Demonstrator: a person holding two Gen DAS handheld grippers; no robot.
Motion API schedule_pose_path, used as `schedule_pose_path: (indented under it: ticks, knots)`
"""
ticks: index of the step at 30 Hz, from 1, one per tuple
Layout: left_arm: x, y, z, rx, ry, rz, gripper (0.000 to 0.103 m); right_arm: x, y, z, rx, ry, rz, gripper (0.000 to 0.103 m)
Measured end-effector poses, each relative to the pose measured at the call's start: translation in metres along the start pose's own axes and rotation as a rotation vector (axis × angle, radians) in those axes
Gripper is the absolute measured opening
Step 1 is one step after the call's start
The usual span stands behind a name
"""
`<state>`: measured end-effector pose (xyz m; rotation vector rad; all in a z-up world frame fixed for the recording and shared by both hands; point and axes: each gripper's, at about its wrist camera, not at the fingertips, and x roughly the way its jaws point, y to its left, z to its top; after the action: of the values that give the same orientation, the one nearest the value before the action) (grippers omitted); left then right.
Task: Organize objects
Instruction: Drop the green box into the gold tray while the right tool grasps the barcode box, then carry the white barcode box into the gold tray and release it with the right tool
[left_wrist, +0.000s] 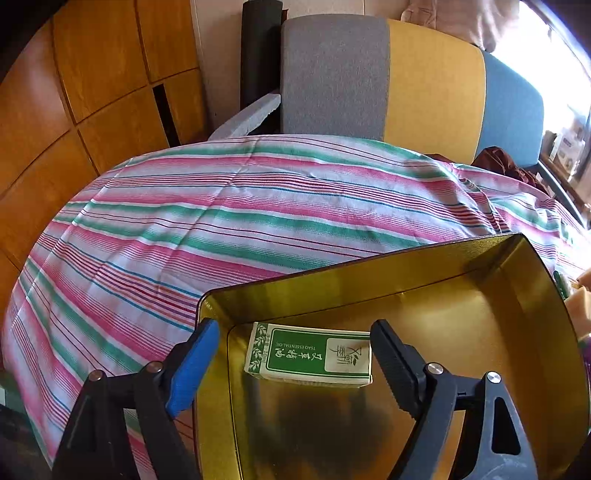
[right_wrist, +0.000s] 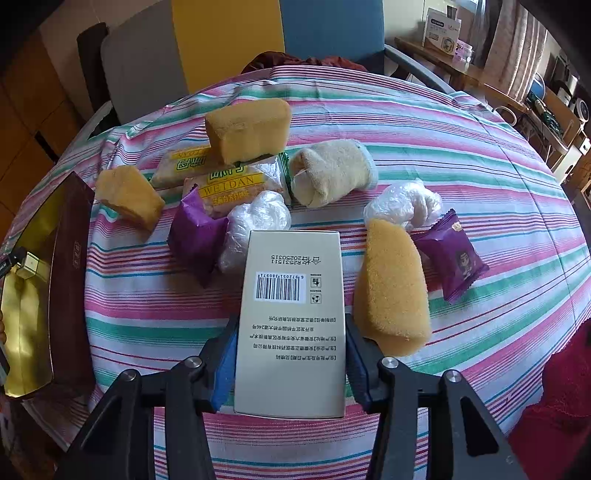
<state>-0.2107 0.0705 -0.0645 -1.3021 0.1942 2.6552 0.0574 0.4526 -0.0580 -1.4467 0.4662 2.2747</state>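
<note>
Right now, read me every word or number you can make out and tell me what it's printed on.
"TSAO ESSENTIAL OIL": small green box in the gold tin, upside down.
"WETDAN": yellow snack packet.
"20250315" and "R2531511": beige box held in the right claw.
Barcode digits, roughly "6972051380971", upside down: same box.
Chinese lines on these: not transcribed here.
Purple packets: unreadable.

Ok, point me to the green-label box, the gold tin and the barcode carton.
green-label box (left_wrist: 310, 354): left wrist view, green panel on top.
gold tin (left_wrist: 369, 273): left wrist view, inner far wall.
barcode carton (right_wrist: 291, 314): right wrist view, face below the barcode.
</note>
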Motion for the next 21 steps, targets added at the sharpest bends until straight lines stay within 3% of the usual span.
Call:
schedule_pose_path:
  ticks: [4, 9, 21]
  knots:
    - [-0.017, 0.002, -0.008, -0.018, -0.023, -0.003, 0.085, 0.0, 0.0, -0.001, -0.002, -0.007, -0.003, 0.05]
    - [-0.062, 0.002, -0.029, -0.025, -0.103, 0.001, 0.095, -0.009, -0.004, -0.001, 0.026, -0.045, -0.006, 0.05]
    - [-0.136, 0.004, -0.075, -0.063, -0.173, -0.058, 0.096, -0.061, 0.02, 0.003, 0.006, -0.201, 0.03, 0.05]
